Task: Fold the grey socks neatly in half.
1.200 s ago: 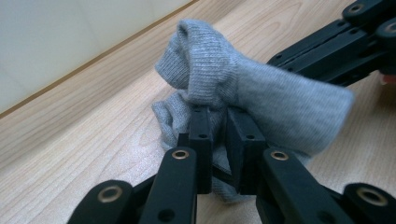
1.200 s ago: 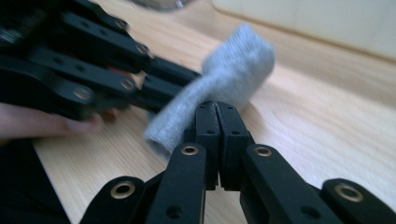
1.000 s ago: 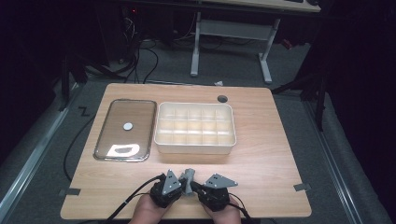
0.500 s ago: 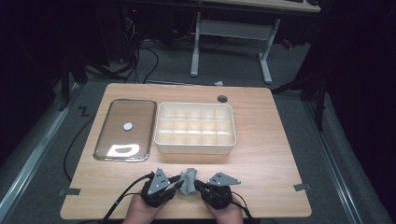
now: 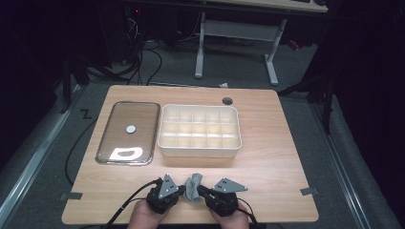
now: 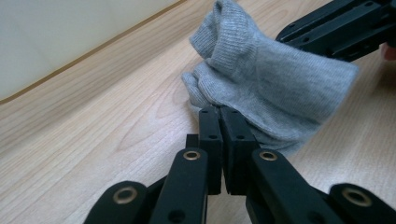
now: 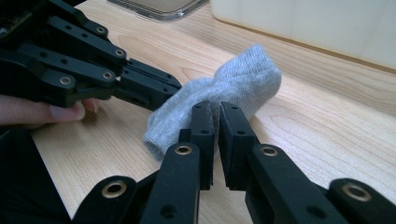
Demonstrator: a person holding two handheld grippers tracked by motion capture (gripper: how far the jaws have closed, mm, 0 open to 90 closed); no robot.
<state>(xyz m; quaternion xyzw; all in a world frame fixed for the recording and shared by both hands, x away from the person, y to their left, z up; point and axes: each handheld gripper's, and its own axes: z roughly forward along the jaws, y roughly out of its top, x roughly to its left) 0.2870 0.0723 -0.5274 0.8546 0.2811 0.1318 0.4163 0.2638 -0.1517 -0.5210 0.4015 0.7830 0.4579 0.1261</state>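
A grey sock (image 5: 193,187) lies bunched on the wooden table (image 5: 277,157) near its front edge, between my two grippers. My left gripper (image 5: 184,190) comes at it from the left, and in the left gripper view the jaws (image 6: 219,114) are shut on the sock's (image 6: 266,79) near edge. My right gripper (image 5: 200,190) comes from the right, and its jaws (image 7: 215,109) pinch the sock (image 7: 238,84) at its middle fold. Both gripper tips meet at the sock. A hand holds each gripper at the bottom of the high view.
A cream box with several compartments (image 5: 199,150) stands at the table's centre, behind the sock. A clear flat lid (image 5: 128,131) lies to its left. A round cable hole (image 5: 228,100) sits near the back edge. Bare wood stretches to the right.
My left gripper has shifted slightly left and nearer the front edge. The sock stays held between both grippers and sits a little lower.
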